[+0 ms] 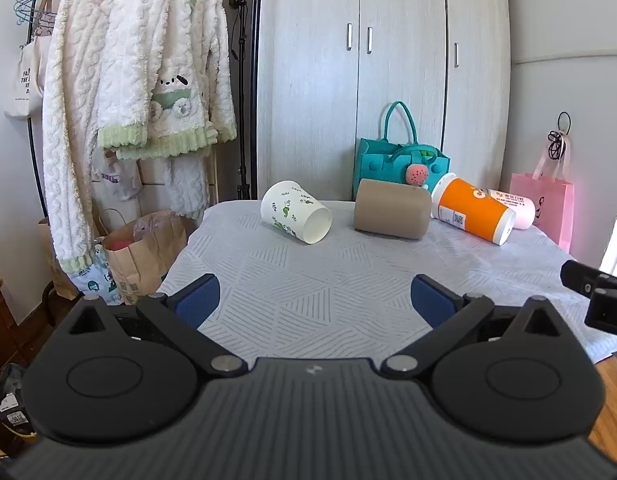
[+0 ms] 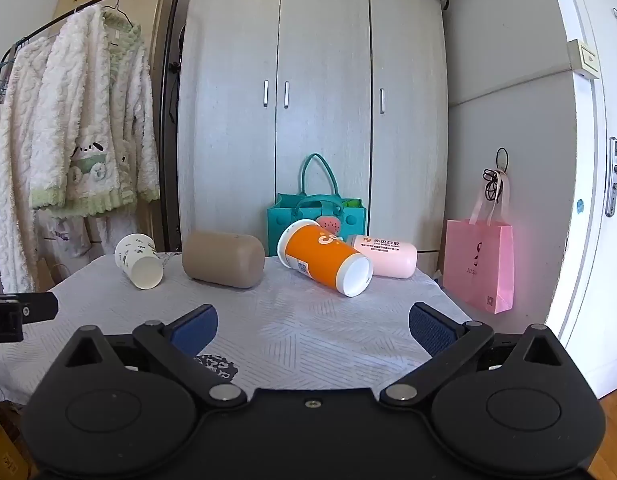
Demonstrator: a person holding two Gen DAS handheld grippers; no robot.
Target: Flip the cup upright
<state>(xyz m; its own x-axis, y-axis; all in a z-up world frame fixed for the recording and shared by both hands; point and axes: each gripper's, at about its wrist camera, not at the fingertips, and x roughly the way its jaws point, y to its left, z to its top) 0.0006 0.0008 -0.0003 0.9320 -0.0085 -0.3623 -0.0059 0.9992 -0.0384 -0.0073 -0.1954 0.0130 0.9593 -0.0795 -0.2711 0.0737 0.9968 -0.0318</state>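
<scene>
Several cups lie on their sides at the far end of the table [image 1: 348, 280]. A white cup with green prints [image 1: 294, 212] lies far left, mouth toward me; it also shows in the right wrist view [image 2: 138, 261]. A tan cup [image 1: 392, 209] [image 2: 223, 259] lies in the middle. An orange cup [image 1: 472, 210] [image 2: 324, 262] lies right, mouth toward me, with a pink cup [image 1: 516, 204] [image 2: 384, 256] behind it. My left gripper [image 1: 314, 300] is open and empty over the near table. My right gripper [image 2: 313, 328] is open and empty, nearer the orange cup.
A teal felt bag [image 1: 400, 160] stands behind the cups by the wardrobe [image 1: 368, 80]. A pink paper bag [image 2: 480, 264] stands right of the table. A clothes rack with fleece garments [image 1: 128, 80] and a brown paper bag [image 1: 144, 252] stand left.
</scene>
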